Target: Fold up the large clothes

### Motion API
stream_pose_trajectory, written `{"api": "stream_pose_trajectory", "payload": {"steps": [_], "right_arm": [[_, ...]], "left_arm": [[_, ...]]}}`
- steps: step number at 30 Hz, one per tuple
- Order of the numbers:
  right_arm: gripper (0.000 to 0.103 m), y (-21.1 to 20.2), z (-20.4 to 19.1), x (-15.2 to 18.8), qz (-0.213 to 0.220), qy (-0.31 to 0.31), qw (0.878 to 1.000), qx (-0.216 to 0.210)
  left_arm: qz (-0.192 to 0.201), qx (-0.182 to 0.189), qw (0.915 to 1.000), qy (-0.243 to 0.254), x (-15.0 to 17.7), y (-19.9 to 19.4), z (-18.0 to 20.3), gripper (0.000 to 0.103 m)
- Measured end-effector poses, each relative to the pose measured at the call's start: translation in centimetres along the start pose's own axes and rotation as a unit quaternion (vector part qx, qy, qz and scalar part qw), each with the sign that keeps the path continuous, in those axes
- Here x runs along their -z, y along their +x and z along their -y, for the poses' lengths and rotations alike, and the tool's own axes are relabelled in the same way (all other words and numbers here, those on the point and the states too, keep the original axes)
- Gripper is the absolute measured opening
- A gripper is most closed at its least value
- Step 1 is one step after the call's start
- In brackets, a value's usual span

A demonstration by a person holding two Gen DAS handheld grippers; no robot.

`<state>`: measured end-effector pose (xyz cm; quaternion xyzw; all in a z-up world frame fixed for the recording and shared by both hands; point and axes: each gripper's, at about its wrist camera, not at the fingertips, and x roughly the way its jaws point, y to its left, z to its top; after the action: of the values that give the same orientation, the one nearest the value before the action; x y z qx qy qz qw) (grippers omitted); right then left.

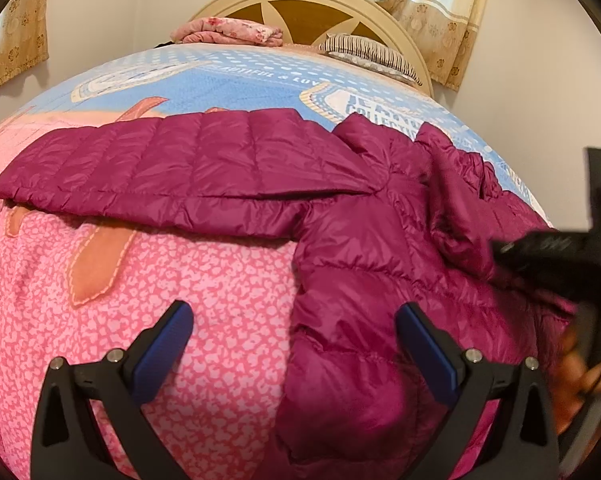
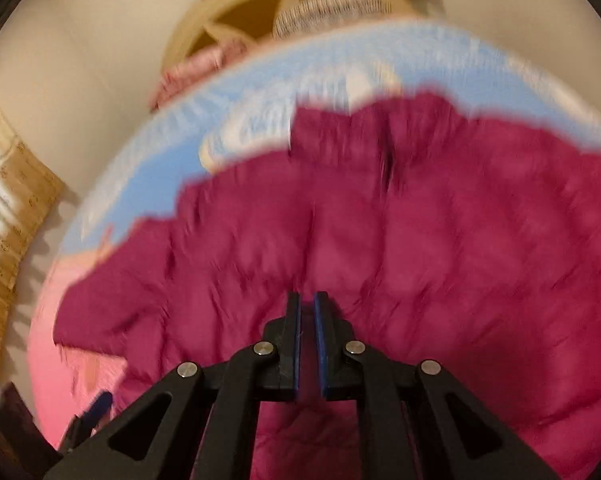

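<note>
Where right view blurs, left view shows jacket (image 1: 340,208) sleeve outstretched.

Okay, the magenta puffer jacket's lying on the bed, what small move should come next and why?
Probably lower the open left gripper onto the jacket edge between its fingers and close. The sleeve lies spread sideways over the bedspread, unfolded, and the right gripper is shut, holding nothing, above the jacket body.
</note>
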<state>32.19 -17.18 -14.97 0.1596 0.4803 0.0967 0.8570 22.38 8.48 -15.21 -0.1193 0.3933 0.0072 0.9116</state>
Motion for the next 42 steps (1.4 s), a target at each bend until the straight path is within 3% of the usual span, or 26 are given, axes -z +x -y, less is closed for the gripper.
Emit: {"api": "stream_pose_trajectory", "payload": {"steps": [7,11,16,18,20,22,25,32,38,40,42], "right_arm": [[0.007,2.1,-5.1,1.8,0.011,-0.073,0.997,0.029],[0.007,1.5,-5.2,1.8,0.015,-0.092,0.994,0.052],[0.008,-2.0,-5.8,1.9,0.05,-0.122,0.987,0.09],[0.017,-3.8,-5.5,1.9,0.062,-0.122,0.986,0.09],[0.065,-5.2,-5.4,1.7,0.084,-0.117,0.986,0.089],[0.076,-6.6,-5.2,1.8,0.112,-0.113,0.983,0.093],[0.076,-8.4,-5.3,1.6,0.121,-0.109,0.983,0.085],[0.077,-10.8,-3.5,2.6,0.131,-0.13,0.976,0.116],[0.078,-12.9,2.8,2.8,0.131,-0.139,0.965,0.182],[0.078,-13.5,5.2,1.8,0.139,-0.126,0.96,0.205],[0.077,-14.5,8.6,0.1,0.161,-0.08,0.963,0.201]], "left_arm": [[-0.007,-0.01,0.9999,0.008,0.0,0.2,0.4,0.103],[-0.006,-0.01,0.9999,0.008,0.0,0.1,0.5,0.103],[-0.006,-0.011,0.9999,0.009,0.0,0.1,0.4,0.103],[-0.006,-0.012,0.9999,0.009,0.0,0.1,0.5,0.103],[-0.007,-0.013,0.9998,0.01,0.0,0.1,0.4,0.103],[-0.007,-0.014,0.9998,0.011,0.0,0.1,0.4,0.103],[-0.007,-0.015,0.9998,0.011,0.1,0.2,0.4,0.103],[-0.01,-0.025,0.9994,0.02,0.2,0.0,0.8,0.103],[-0.004,-0.016,0.9983,0.055,-1.1,-2.1,2.4,0.103],[0.014,-0.009,0.9984,0.054,-2.6,-2.7,3.4,0.103],[0.022,-0.007,0.9979,0.06,-4.3,-2.3,5.0,0.103]]}}
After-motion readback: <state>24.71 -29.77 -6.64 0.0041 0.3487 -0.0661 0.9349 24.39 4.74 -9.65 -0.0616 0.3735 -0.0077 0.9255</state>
